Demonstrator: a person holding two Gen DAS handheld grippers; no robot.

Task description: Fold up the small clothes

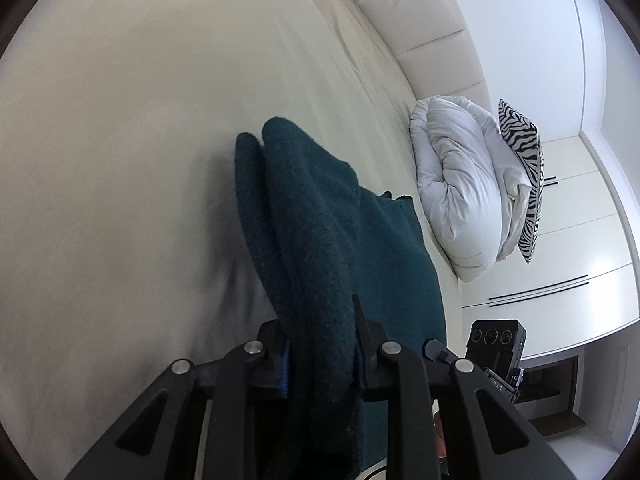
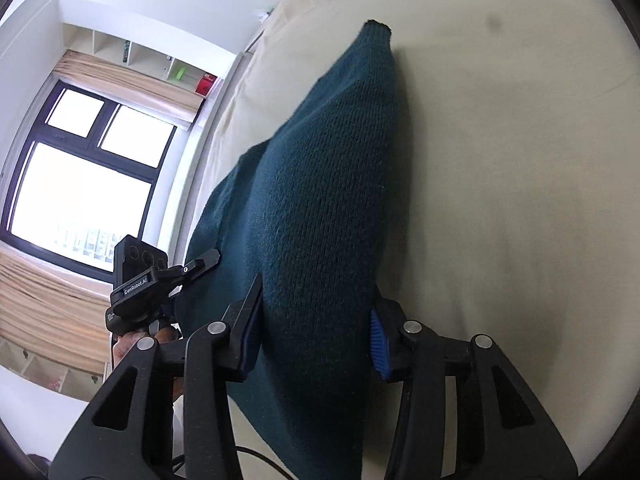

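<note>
A dark teal knitted garment (image 1: 320, 216) lies over the cream bed sheet (image 1: 120, 120), bunched into thick folds. My left gripper (image 1: 322, 344) is shut on a fold of the garment, which runs up between its fingers. In the right wrist view the same teal garment (image 2: 320, 200) stretches away from my right gripper (image 2: 316, 332), which is shut on a wide fold of it, blue pads pressing both sides. The left gripper (image 2: 200, 264) shows at the left of that view, at the garment's edge. The right gripper's camera block (image 1: 496, 344) shows at the lower right of the left view.
A rolled white duvet (image 1: 456, 188) and a zebra-print pillow (image 1: 524, 172) lie by the padded headboard (image 1: 420, 32). White drawers (image 1: 560, 280) stand beyond the bed. A window (image 2: 80, 184) with blinds and wall shelves (image 2: 160, 64) are on the other side.
</note>
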